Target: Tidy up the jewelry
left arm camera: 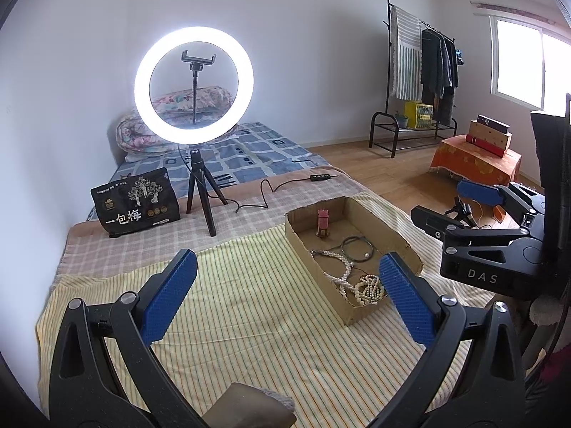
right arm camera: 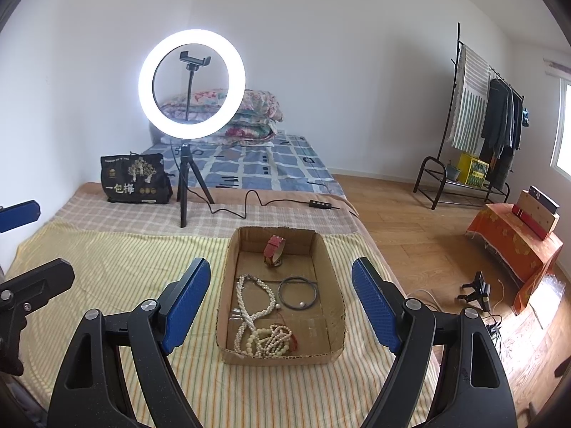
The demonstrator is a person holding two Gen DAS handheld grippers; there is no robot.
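Jewelry tangled in a cardboard box (right arm camera: 332, 285)

Both the left gripper (left arm camera: 285, 299) and right gripper (right arm camera: 282, 306) were spread wide, empty; "DAS" and "一包梅" on the black bag (left arm camera: 137, 201) were legible; smaller print was unreadable.

I see a lit ring light (right arm camera: 191, 83) on a tripod beside a black snack bag (right arm camera: 135, 179), and a clothes rack (right arm camera: 478, 121) by the far wall.
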